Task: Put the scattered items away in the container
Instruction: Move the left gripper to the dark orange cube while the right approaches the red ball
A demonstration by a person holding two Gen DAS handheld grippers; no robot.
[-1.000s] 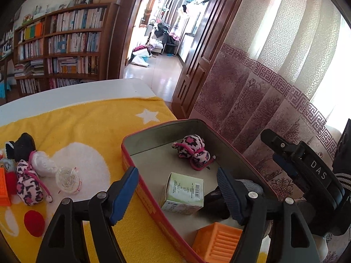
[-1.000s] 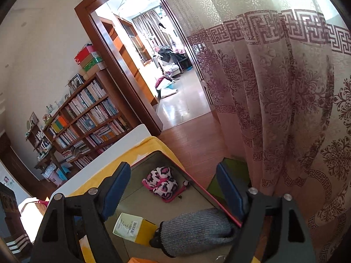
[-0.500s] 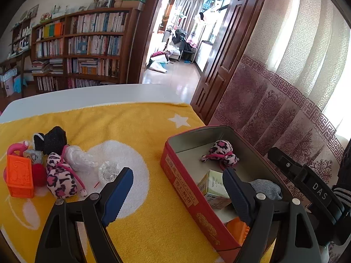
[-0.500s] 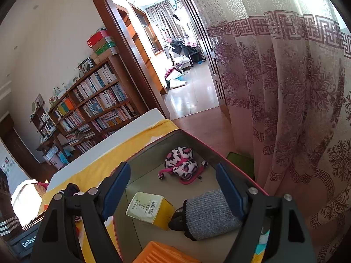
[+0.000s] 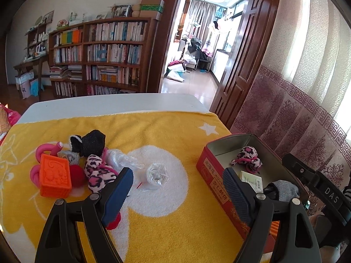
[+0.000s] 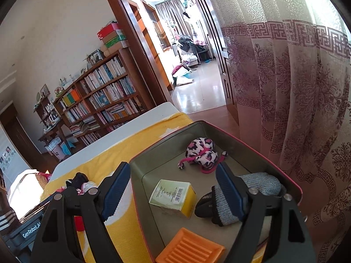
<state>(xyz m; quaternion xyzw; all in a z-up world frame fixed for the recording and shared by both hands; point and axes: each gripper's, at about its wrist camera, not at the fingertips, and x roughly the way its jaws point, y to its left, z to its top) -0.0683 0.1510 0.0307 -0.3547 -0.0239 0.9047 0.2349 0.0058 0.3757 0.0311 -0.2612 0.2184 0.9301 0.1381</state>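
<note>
A red tin [image 5: 211, 176] stands at the right end of the yellow towel [image 5: 153, 127]. In it lie a leopard-print toy [image 6: 203, 153], a small yellow-green box [image 6: 173, 195], a grey sock [image 6: 258, 184] and an orange block [image 6: 190, 247]. Left of the tin, loose on the towel, lie an orange cube [image 5: 54, 175], a second leopard toy [image 5: 98, 173], a black sock [image 5: 92, 142], a red ball [image 5: 76, 174] and a clear plastic roll [image 5: 156, 173]. My left gripper [image 5: 176, 186] hangs open over the towel between the pile and the tin, holding nothing. Over the tin, my right gripper [image 6: 173, 188] is open and holds nothing.
A crumpled clear bag [image 5: 122, 160] and a pink ring [image 5: 46, 151] sit in the pile. The white table [image 5: 109, 103] ends just beyond the towel. A patterned curtain [image 6: 296, 109] hangs close behind the tin. Bookshelves [image 5: 98, 54] and an open doorway [image 5: 197, 43] lie beyond.
The left view has swung left from the tin towards the scattered pile, and its jaws have spread wider. The right view has tilted down, showing more of the tin's inside.
</note>
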